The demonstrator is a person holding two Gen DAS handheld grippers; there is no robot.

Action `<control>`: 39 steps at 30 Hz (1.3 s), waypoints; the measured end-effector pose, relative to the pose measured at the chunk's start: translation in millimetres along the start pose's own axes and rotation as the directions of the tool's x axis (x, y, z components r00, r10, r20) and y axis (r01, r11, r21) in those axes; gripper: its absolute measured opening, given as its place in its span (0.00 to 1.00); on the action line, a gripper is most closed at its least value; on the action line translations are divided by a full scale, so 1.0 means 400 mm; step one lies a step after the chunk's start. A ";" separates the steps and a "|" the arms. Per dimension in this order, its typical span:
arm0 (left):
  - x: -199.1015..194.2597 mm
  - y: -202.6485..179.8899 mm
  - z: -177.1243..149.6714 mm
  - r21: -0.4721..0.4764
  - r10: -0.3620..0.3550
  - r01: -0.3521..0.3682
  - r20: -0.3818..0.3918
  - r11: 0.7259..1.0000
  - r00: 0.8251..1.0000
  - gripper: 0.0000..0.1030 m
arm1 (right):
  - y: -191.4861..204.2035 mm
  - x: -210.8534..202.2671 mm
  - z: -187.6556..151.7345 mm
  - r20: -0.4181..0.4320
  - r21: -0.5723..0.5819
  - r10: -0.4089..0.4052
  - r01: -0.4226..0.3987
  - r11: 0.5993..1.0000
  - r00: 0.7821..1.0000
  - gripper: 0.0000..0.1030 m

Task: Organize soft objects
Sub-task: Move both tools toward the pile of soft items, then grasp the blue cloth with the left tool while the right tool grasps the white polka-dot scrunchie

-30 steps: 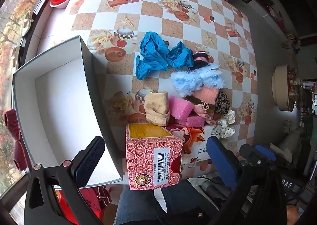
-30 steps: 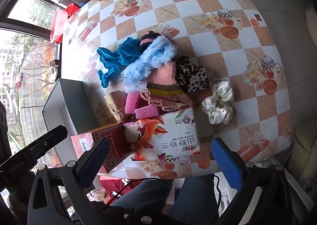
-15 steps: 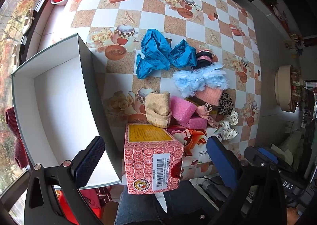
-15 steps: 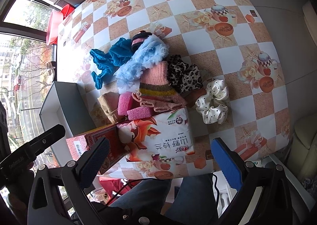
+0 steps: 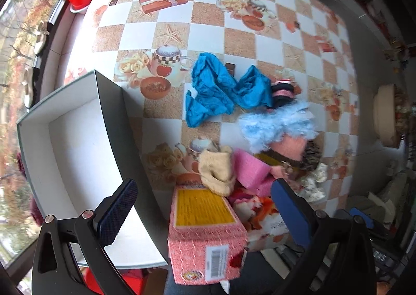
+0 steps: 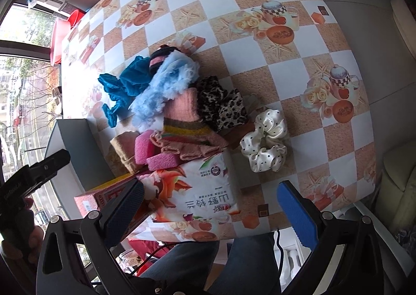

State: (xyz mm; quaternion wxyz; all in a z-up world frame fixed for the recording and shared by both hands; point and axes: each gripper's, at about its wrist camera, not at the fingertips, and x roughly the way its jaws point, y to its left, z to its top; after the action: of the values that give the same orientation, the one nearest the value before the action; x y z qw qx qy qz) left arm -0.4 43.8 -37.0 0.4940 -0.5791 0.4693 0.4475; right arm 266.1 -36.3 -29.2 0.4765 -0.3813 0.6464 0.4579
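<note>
Left wrist view has the left gripper [image 5: 205,210] hanging spread wide with nothing in it, above a red tissue box [image 5: 205,232] at the near edge of the table [image 5: 182,4]. Off to the left sits an empty white box [image 5: 70,154] with dark outer walls. All the soft stuff is bunched up beside it: blue cloth [image 5: 221,89], fluffy light-blue thing [image 5: 275,123], tan sock [image 5: 217,169], pink sponges [image 5: 251,169].

Right wrist view, same deal: right gripper [image 6: 210,208] released and holding nothing, over a flowery tissue pack [image 6: 197,191]. Leopard-print cloth [image 6: 221,105] and a pink knit piece [image 6: 182,107] lie in the pile, with a white dotted scrunchie [image 6: 265,141] just right of it.
</note>
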 end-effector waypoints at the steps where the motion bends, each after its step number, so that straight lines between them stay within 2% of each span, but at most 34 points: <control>1: 0.007 -0.006 0.008 0.006 0.015 -0.015 0.000 1.000 1.000 0.99 | -0.003 0.004 0.004 -0.002 0.000 -0.001 0.001 1.000 1.000 1.00; 3: 0.024 -0.012 0.024 0.017 0.040 -0.040 -0.012 0.999 0.999 0.99 | -0.008 0.011 0.013 -0.009 0.000 -0.011 0.011 1.000 1.000 1.00; 8: 0.060 -0.012 0.067 0.021 0.039 -0.038 -0.033 0.999 0.999 0.99 | -0.024 0.027 0.033 -0.013 0.004 -0.005 0.005 1.000 1.000 1.00; 9: 0.064 -0.011 0.078 0.016 0.063 -0.063 -0.027 0.998 0.998 0.99 | -0.028 0.031 0.036 -0.013 0.005 0.001 -0.001 1.000 1.000 1.00; 12: 0.089 -0.007 0.110 0.000 0.063 -0.063 -0.044 0.998 0.997 0.99 | -0.046 0.044 0.047 -0.015 0.017 0.013 -0.013 1.000 1.000 1.00; 20: 0.185 -0.017 0.176 0.006 0.116 -0.115 -0.090 0.993 0.989 0.99 | -0.119 0.086 0.065 -0.022 0.096 0.073 -0.071 0.993 0.997 1.00; 25: 0.234 -0.026 0.201 0.032 0.146 -0.143 -0.111 0.989 0.983 0.99 | -0.174 0.128 0.073 -0.031 0.131 0.028 -0.023 0.991 0.999 1.00; 29: 0.264 -0.025 0.213 0.036 0.143 -0.139 -0.128 0.990 0.982 0.99 | -0.206 0.185 0.080 -0.063 0.139 -0.006 0.015 0.990 0.998 1.00; 34: 0.307 -0.033 0.235 0.029 0.139 -0.136 -0.129 0.990 0.982 0.99 | -0.202 0.267 0.095 -0.091 0.118 0.004 0.007 0.993 0.996 1.00; 37: 0.325 -0.029 0.258 0.021 0.147 -0.146 -0.111 0.989 0.983 0.99 | -0.184 0.301 0.101 -0.098 0.084 -0.017 0.026 0.996 0.995 1.00; 38: 0.325 -0.025 0.261 0.017 0.164 -0.163 -0.096 0.986 0.982 0.99 | -0.178 0.311 0.103 -0.098 0.070 -0.029 0.036 0.997 0.995 0.97; 39: 0.332 -0.028 0.266 0.017 0.176 -0.175 -0.082 0.984 0.981 0.99 | -0.172 0.318 0.104 -0.098 0.059 -0.035 0.041 0.997 0.995 0.87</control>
State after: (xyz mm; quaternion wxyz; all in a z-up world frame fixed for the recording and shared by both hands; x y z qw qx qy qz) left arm 26.1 136.6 -177.6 0.4355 -0.5512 0.5409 0.4626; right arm 308.5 -23.7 -173.1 0.4645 -0.4006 0.6750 0.4100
